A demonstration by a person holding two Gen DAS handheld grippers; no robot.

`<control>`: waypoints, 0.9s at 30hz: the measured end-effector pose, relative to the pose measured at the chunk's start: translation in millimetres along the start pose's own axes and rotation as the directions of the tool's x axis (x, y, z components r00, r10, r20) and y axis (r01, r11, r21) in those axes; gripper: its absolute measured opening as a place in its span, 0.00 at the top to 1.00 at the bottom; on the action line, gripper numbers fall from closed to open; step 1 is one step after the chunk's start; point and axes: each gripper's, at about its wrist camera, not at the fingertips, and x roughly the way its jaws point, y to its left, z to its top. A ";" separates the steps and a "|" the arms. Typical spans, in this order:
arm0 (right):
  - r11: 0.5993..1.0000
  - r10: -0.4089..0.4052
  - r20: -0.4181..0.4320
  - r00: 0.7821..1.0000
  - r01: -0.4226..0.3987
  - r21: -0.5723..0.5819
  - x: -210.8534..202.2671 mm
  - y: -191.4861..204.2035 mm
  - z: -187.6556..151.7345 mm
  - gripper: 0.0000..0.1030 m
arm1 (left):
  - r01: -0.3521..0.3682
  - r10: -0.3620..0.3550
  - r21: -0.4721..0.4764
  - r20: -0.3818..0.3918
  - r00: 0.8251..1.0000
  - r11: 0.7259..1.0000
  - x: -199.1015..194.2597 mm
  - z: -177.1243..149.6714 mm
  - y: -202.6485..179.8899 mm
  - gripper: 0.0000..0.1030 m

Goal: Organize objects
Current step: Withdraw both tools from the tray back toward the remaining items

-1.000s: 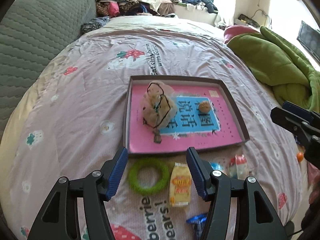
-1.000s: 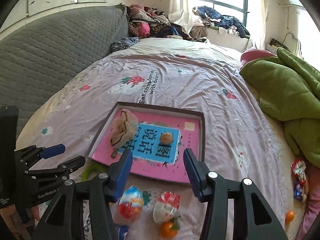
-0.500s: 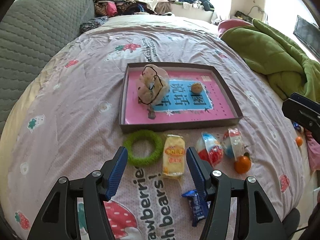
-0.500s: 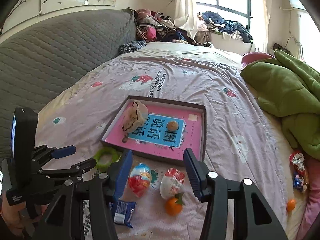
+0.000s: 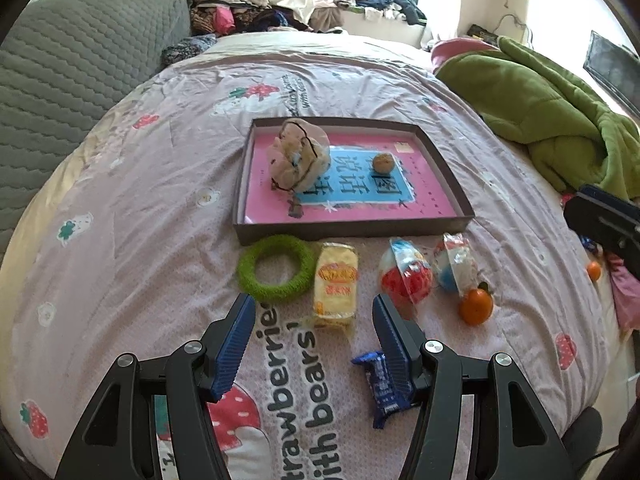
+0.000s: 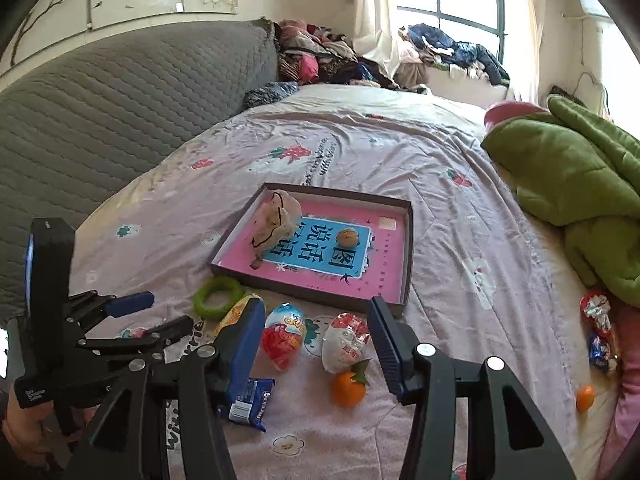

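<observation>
Tray: shallow brown cardboard tray with pink lining mid-bed, holding a beige drawstring pouch and a walnut, apparently the sorted pile.
Loose items: green fuzzy ring, yellow snack packet, small orange along the tray's near edge, likely awaiting sorting.
Left hand-held gripper: jaws apart, empty, above the packet.
Right hand-held gripper: agape, holding nothing.

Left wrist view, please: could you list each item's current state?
box lid: upturned, holds pouch and walnut
pouch: drawn shut, inside lid
green ring: flat on bed
yellow snack pack: sealed
left gripper: open, empty
right gripper: open, empty
</observation>
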 end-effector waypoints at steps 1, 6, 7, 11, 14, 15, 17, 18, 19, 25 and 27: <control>1.000 0.001 0.004 1.000 -0.001 0.001 -1.1 0.2 -2.1 0.49 | -0.007 0.007 0.005 -0.001 1.000 1.000 1.3 -2.5 -1.5 0.39; 1.000 0.004 0.000 1.000 -0.004 0.013 1.3 -2.7 -12.4 0.49 | 0.000 0.000 0.011 -0.016 1.000 1.000 7.6 -12.2 -5.2 0.39; 1.000 0.004 -0.001 1.000 -0.004 0.015 1.5 -4.0 -15.4 0.49 | 0.002 -0.002 0.007 -0.015 1.000 1.000 7.9 -14.3 -5.2 0.39; 1.000 -0.005 -0.016 1.000 0.006 0.030 2.9 -9.6 -26.7 0.49 | 0.012 -0.012 0.000 -0.012 1.000 1.000 9.6 -20.4 -5.9 0.39; 0.999 -0.004 -0.027 1.000 0.005 0.047 4.7 -14.2 -33.9 0.49 | 0.015 -0.015 0.012 -0.021 1.000 1.000 10.9 -26.7 -10.1 0.39; 0.999 -0.006 -0.028 1.000 0.007 0.049 5.0 -15.4 -36.1 0.49 | 0.020 -0.020 0.017 -0.023 1.000 1.000 11.2 -28.9 -12.1 0.39; 0.999 -0.005 -0.028 1.000 0.006 0.053 5.6 -16.7 -39.6 0.49 | 0.019 -0.018 0.027 -0.024 1.000 0.999 11.5 -31.8 -14.7 0.39; 0.998 -0.002 -0.031 1.000 0.004 0.055 6.2 -17.1 -41.0 0.49 | 0.016 -0.016 0.030 -0.024 1.000 0.999 11.8 -32.6 -15.4 0.39; 0.998 -0.001 -0.031 1.000 0.002 0.055 6.7 -16.9 -42.4 0.49 | 0.019 -0.018 0.033 -0.023 1.000 0.999 12.3 -33.9 -16.4 0.39; 0.999 -0.001 -0.037 0.999 0.003 0.053 13.0 -13.9 -50.0 0.49 | 0.021 -0.020 0.030 -0.025 0.999 0.999 14.3 -36.1 -16.2 0.39; 0.999 -0.007 -0.041 0.999 0.008 0.043 15.3 -12.0 -53.3 0.49 | 0.026 -0.025 0.027 -0.023 0.999 0.999 15.3 -37.3 -15.1 0.39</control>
